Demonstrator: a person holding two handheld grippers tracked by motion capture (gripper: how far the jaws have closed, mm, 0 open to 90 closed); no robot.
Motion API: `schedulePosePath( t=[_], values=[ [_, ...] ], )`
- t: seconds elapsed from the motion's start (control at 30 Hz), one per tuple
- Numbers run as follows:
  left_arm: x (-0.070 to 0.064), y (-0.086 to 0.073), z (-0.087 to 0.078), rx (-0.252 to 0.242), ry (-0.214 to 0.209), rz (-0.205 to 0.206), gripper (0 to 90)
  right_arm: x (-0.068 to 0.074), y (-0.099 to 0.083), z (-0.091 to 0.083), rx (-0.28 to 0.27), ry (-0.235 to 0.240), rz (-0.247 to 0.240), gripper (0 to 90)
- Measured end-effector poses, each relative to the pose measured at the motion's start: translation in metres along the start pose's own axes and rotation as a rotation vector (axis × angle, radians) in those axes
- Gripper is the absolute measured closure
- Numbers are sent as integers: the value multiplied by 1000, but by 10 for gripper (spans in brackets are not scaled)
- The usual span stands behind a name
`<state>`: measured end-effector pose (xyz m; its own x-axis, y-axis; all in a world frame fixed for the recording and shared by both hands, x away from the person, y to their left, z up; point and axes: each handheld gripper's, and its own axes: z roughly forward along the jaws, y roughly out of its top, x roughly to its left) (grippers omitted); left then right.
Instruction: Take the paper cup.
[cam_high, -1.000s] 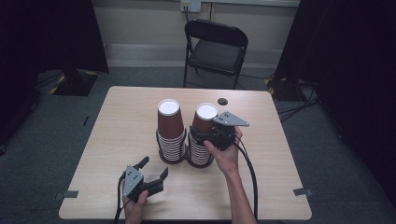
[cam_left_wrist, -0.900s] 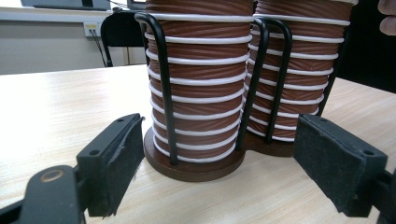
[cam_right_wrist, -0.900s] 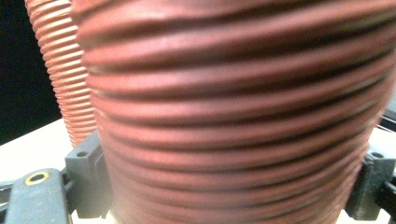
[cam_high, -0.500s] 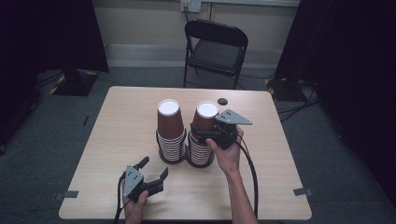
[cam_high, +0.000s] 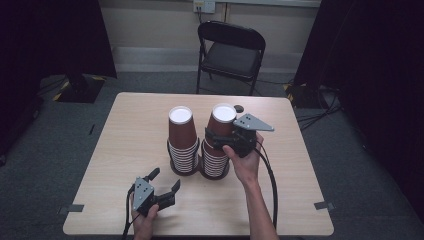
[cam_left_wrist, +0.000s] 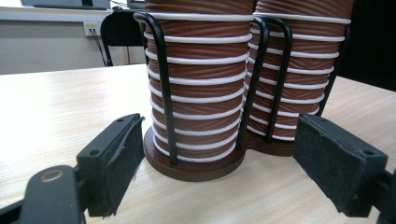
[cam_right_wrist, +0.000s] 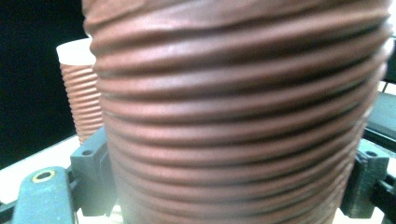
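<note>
Two stacks of brown ribbed paper cups stand in a black wire holder (cam_left_wrist: 161, 84) at the table's middle: a left stack (cam_high: 181, 142) and a right stack (cam_high: 214, 161). My right gripper (cam_high: 218, 137) is shut on the top cup (cam_high: 223, 121) of the right stack, gripping its sides from the right. That cup (cam_right_wrist: 238, 116) sits between the jaw pads of the right gripper (cam_right_wrist: 231, 163). Near the front edge, my left gripper (cam_high: 165, 178) is open and holds nothing. It points at the base of the left stack (cam_left_wrist: 198, 93), a short way off.
A small dark round object (cam_high: 239, 108) lies on the wooden table (cam_high: 125, 130) behind the right stack. A black folding chair (cam_high: 230, 50) stands beyond the far edge. Cables trail from both grippers toward the front edge.
My right gripper has risen slightly with the top cup of the right stack. The left gripper has stayed where it was.
</note>
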<state>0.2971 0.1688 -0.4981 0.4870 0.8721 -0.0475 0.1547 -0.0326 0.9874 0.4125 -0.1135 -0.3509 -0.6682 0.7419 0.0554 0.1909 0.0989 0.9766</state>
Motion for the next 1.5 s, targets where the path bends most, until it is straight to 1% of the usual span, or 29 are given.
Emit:
schedulePosePath(
  t=[0.1, 0.17, 0.27, 0.43, 0.53, 0.57, 0.7, 0.73, 0.8, 0.9, 0.97, 1.03, 1.1, 1.17, 1.23, 1.37, 1.5],
  values=[
    [0, 0, -1, -4, 11, 3, 192, 0, 4, -1, -16, 0, 4, 137],
    [0, 0, -1, -5, 12, 4, 191, 0, 5, -2, -20, -1, 15, 137],
    [-1, 0, -1, -4, 12, 9, 187, 0, 8, -2, -25, 4, 12, 138],
    [-1, 0, 0, -1, 2, 12, 185, 2, 16, -2, -44, 9, 5, 138],
    [0, 0, -1, -2, -1, 9, 185, 2, 18, -3, -46, 10, 9, 139],
    [0, 0, 0, -2, -10, 6, 188, 2, 19, -4, -39, 15, 12, 140],
    [-1, 0, -1, -9, -5, 18, 198, 2, 23, -6, -50, 16, 17, 140],
    [-1, -1, -1, -12, -5, 15, 202, 1, 25, -6, -51, 18, 23, 140],
    [0, -1, -1, -12, -14, 13, 207, 1, 27, -7, -56, 17, 18, 140],
    [0, 0, -1, -9, -20, 12, 206, 0, 30, -9, -65, 19, 25, 141],
    [0, 0, -1, -1, -24, 21, 201, -1, 31, -10, -69, 19, 28, 141],
    [0, 0, 0, 2, -28, 16, 199, -1, 32, -11, -69, 22, 43, 141],
    [0, 0, 0, 5, -32, 15, 198, -2, 32, -11, -73, 21, 37, 141],
    [0, 0, 0, 8, -38, 14, 198, 0, 36, -11, -62, 13, 29, 141],
    [1, 0, 0, 10, -38, 12, 198, -1, 38, -12, -65, 17, 27, 141],
    [0, 0, 1, 10, -38, 14, 198, -1, 44, -17, -90, 27, 39, 142],
    [1, 0, 0, 4, -34, 9, 191, -2, 44, -19, -96, 31, 50, 142]
  ],
)
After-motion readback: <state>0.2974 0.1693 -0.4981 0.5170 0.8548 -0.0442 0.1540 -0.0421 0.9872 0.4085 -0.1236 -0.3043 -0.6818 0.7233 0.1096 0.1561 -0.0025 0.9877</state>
